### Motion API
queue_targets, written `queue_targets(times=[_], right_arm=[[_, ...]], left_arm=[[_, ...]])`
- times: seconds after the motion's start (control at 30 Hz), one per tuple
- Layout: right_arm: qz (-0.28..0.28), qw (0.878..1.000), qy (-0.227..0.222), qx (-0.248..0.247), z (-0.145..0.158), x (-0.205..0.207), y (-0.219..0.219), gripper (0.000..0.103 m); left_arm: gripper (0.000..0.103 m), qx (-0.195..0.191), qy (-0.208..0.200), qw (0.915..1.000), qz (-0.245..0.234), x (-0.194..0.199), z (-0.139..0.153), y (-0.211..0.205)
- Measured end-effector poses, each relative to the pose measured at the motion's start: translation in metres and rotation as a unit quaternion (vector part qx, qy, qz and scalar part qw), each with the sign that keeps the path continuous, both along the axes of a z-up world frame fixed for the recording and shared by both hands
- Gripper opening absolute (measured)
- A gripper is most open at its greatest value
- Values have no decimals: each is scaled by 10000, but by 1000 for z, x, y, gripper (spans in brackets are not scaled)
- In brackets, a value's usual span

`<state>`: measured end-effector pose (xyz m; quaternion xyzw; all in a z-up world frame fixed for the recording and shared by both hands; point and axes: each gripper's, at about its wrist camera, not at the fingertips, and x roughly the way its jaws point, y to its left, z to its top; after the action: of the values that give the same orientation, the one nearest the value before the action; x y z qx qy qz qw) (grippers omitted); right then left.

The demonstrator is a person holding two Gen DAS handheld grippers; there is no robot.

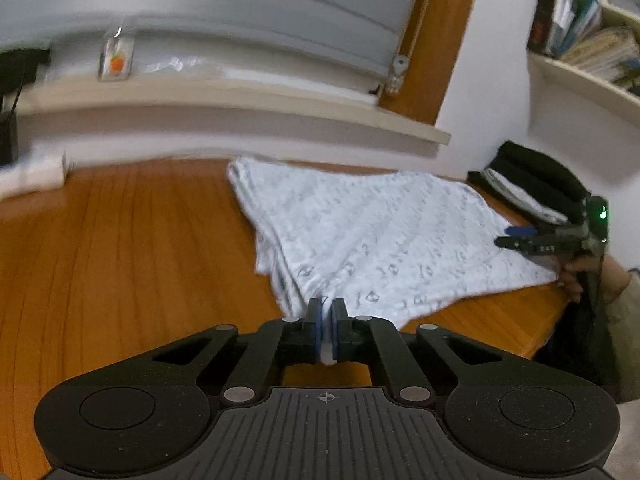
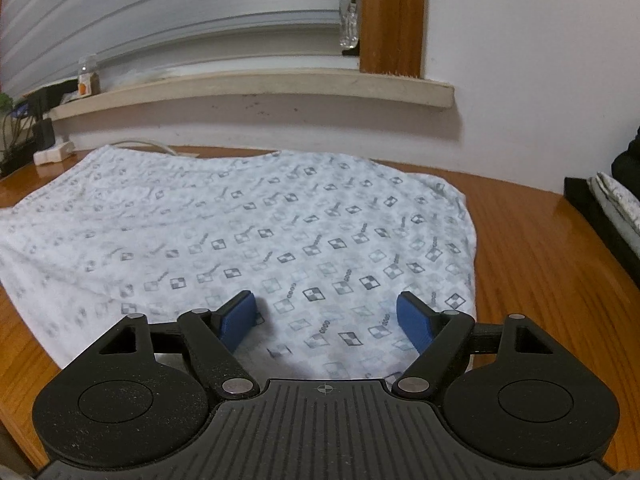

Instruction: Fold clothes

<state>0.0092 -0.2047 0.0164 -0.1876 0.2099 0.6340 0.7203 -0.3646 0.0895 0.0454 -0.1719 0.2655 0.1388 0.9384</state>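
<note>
On a wooden table (image 2: 532,240) below a window sill (image 2: 256,88), the left gripper (image 1: 326,312) pinches the near corner of a white patterned garment (image 1: 372,236) spread flat, while the right gripper (image 2: 326,312) hovers wide open and empty over its cloth.

So the left gripper (image 1: 326,322) is pinched tight on a corner of the white patterned cloth (image 1: 372,236), fabric bunched right between the blue pads (image 1: 317,320). Rest of the cloth spreads ahead and to the right over the wooden table (image 1: 120,248). Far right, the right gripper (image 1: 510,237) hovers at the cloth's edge (folded dark clothes (image 1: 532,184) sit beyond it).
</note>
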Motion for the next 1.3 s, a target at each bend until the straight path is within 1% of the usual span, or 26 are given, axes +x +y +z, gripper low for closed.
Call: queue_targets(times=[0.07, 0.13, 0.17, 0.2, 0.23, 0.27, 0.3, 0.37, 0.4, 0.43, 0.47, 0.5, 0.53, 0.57, 0.67, 0.7, 0.77, 0.87, 0.97, 1.03, 1.13, 1.2, 1.27, 1.3], right_arm=[[19, 10000, 32, -9, 0, 1, 0, 77], [28, 10000, 37, -8, 0, 2, 0, 77], [30, 10000, 30, -5, 0, 2, 0, 77], [37, 10000, 20, -4, 0, 2, 0, 78], [52, 10000, 12, -2, 0, 2, -1, 78], [66, 10000, 4, -1, 0, 2, -1, 78], [71, 10000, -9, 6, 1, 2, -2, 78], [-27, 9999, -92, 138, 5, 2, -12, 77], [-63, 9997, -114, 229, 7, 1, -18, 74], [-6, 9995, -22, 322, 9, -1, -26, 62], [66, 9991, 82, 402, 11, -3, -34, 52], [203, 9986, 223, 424, 11, -6, -41, 50], [328, 9981, 276, 437, 9, -10, -48, 50], [403, 9981, 229, 396, 6, -15, -54, 50], [402, 9988, -138, 250, -5, -22, -68, 50], [372, 9989, -152, 248, -5, -19, -71, 50], [348, 9991, -134, 222, -5, -11, -75, 47], [330, 9991, -190, 168, -4, -9, -77, 47], [268, 9993, -258, 55, -2, -11, -77, 48], [240, 9996, -158, 79, -3, -6, -82, 48], [196, 9997, -30, 108, -2, -2, -87, 48], [144, 9997, 117, 159, 0, 0, -90, 50], [-30, 9988, 377, 320, 4, 9, -92, 56], [-132, 9986, 385, 351, 5, 13, -91, 56]], left_arm=[[6, -108, 105, 9999, -66, -3, -5, 1], [11, -156, 111, 9998, -97, -3, -5, 1], [17, -164, 84, 9998, -102, -4, -3, 1], [26, -125, 55, 9999, -54, -4, 0, 2], [32, -82, 22, 10000, -8, -4, 4, 3], [45, -22, -32, 10000, 30, -3, 8, 5], [51, 38, -84, 9999, 64, -2, 12, 7], [56, 145, -151, 9997, 83, 4, 21, 9], [60, 160, -203, 9997, 44, 10, 24, 11], [62, 175, -252, 9995, 4, 17, 27, 12], [63, 193, -281, 9994, -35, 25, 29, 13], [65, 217, -304, 9993, -77, 33, 31, 13], [66, 291, -288, 9991, -141, 44, 32, 13], [66, 365, -272, 9988, -206, 54, 34, 12], [69, 681, -185, 9966, -414, 91, 37, 12], [69, 788, -153, 9956, -481, 104, 38, 13], [70, 835, -129, 9948, -562, 131, 37, 21], [70, 794, -87, 9953, -547, 167, 35, 36], [72, 837, 15, 9948, -583, 194, 31, 44], [73, 878, 169, 9942, -595, 204, 24, 47], [74, 938, 394, 9927, -642, 203, 12, 50], [74, 951, 529, 9919, -649, 198, 4, 54], [74, 950, 625, 9916, -620, 194, -3, 60], [74, 949, 659, 9915, -606, 192, -6, 62]])
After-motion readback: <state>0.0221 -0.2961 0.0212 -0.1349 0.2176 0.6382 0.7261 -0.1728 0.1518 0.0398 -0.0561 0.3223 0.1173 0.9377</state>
